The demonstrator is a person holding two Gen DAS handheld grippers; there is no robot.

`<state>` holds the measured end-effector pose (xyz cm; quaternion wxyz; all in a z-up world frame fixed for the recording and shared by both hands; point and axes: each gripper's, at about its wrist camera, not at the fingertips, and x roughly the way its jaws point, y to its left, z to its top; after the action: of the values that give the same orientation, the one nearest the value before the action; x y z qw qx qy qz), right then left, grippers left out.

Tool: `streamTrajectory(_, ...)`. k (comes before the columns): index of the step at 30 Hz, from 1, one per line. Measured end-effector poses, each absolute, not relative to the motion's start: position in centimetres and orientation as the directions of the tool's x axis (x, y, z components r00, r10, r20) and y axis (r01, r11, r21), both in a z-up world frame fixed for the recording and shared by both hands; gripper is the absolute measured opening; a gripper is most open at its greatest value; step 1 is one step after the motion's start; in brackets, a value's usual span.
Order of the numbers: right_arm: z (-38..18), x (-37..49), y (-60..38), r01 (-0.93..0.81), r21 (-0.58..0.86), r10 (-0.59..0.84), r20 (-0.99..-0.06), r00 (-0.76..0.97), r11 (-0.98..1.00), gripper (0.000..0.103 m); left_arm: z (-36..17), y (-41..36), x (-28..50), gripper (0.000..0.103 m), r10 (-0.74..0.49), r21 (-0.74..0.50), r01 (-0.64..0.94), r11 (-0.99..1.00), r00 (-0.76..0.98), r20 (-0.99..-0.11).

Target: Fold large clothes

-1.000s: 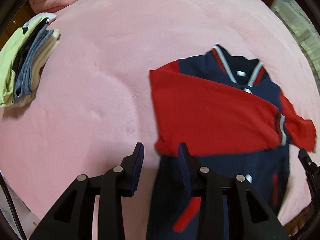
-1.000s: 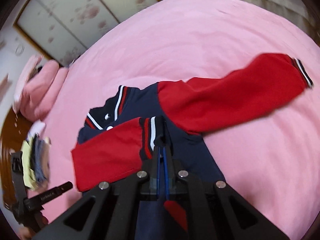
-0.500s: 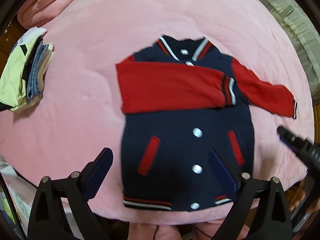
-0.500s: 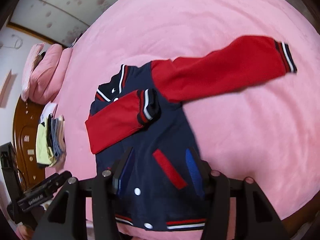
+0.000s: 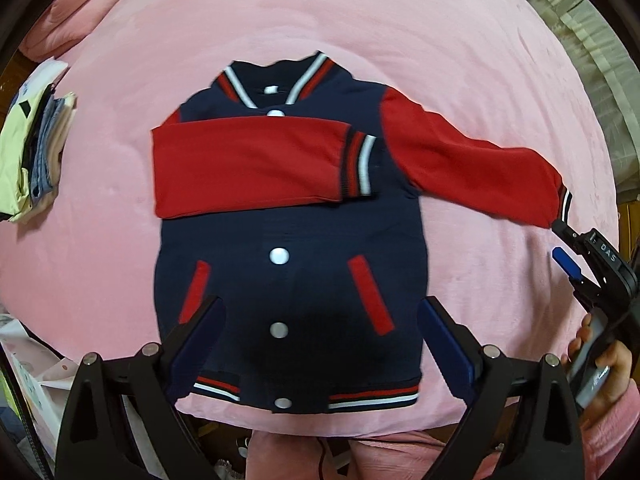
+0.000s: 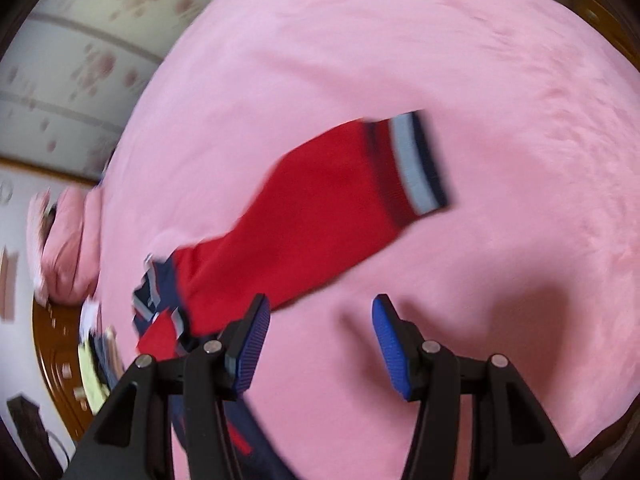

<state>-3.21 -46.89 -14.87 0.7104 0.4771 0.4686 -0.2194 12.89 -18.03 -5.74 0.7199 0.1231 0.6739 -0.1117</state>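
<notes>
A navy snap-front varsity jacket with red sleeves (image 5: 288, 280) lies flat, face up, on the pink fleece bed cover (image 5: 360, 32); one red sleeve (image 5: 248, 164) is folded across the chest, the other red sleeve (image 6: 320, 200) stretches out to the side. Left gripper (image 5: 320, 332) hangs above the hem, jaws wide apart, nothing between them. Right gripper (image 6: 320, 340) sits beside the outstretched sleeve, jaws apart and empty. A stack of folded clothes (image 5: 32, 144) rests near the bed's edge.
</notes>
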Motion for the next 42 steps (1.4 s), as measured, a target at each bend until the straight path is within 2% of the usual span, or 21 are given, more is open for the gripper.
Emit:
streamTrajectory(4, -16.8, -4.9, -50.2, 0.811, 0.464, 0.076, -0.880, 0.470, 0.356, 0.053, -6.2, -19.7, 12.5, 0.095, 0.035, 0.047, 0.351, 0.935, 0.041, -0.999)
streamTrajectory(11, -18.2, -4.4, -53.0, 0.775, 0.555, 0.086, -0.826, 0.557, 0.303, 0.051, -7.6, -20.2, 12.7, 0.095, 0.085, 0.080, 0.351, 0.933, 0.001, -0.996)
streamTrajectory(12, -18.4, -4.2, -53.2, 0.779, 0.554, 0.092, -0.828, 0.554, 0.295, 0.049, -7.8, -20.1, 12.9, 0.095, 0.086, 0.078, 0.342, 0.937, -0.008, -0.996)
streamTrajectory(14, -19.0, -3.6, -53.4, 0.782, 0.556, 0.125, -0.829, 0.545, 0.283, 0.032, -8.2, -19.9, 13.2, 0.095, 0.083, 0.072, 0.326, 0.943, -0.022, -0.996)
streamTrajectory(18, -19.6, -3.3, -53.7, 0.799, 0.545, 0.143, -0.838, 0.526, 0.254, 0.024, -8.4, -19.3, 13.7, 0.095, 0.065, 0.051, 0.285, 0.957, -0.039, -0.997)
streamTrajectory(20, -19.6, -3.5, -53.8, 0.809, 0.546, 0.156, -0.838, 0.523, 0.217, 0.011, -8.3, -19.0, 13.9, 0.095, 0.057, 0.043, 0.277, 0.960, -0.044, -0.997)
streamTrajectory(22, -19.5, -3.9, -53.9, 0.808, 0.561, 0.159, -0.827, 0.539, 0.179, 0.009, -8.2, -18.8, 13.9, 0.095, 0.051, 0.037, 0.280, 0.959, -0.042, -0.998)
streamTrajectory(30, -15.9, -4.2, -52.3, 0.768, 0.605, 0.133, -0.796, 0.591, 0.211, 0.007, -7.4, -17.2, 14.2, 0.095, -0.001, -0.007, 0.282, 0.959, -0.022, -1.000)
streamTrajectory(42, -4.9, -0.2, -42.8, 0.646, 0.665, 0.000, -0.697, 0.717, 0.376, 0.007, -3.6, -9.3, 18.7, 0.095, -0.032, 0.014, 0.318, 0.948, 0.140, -0.990)
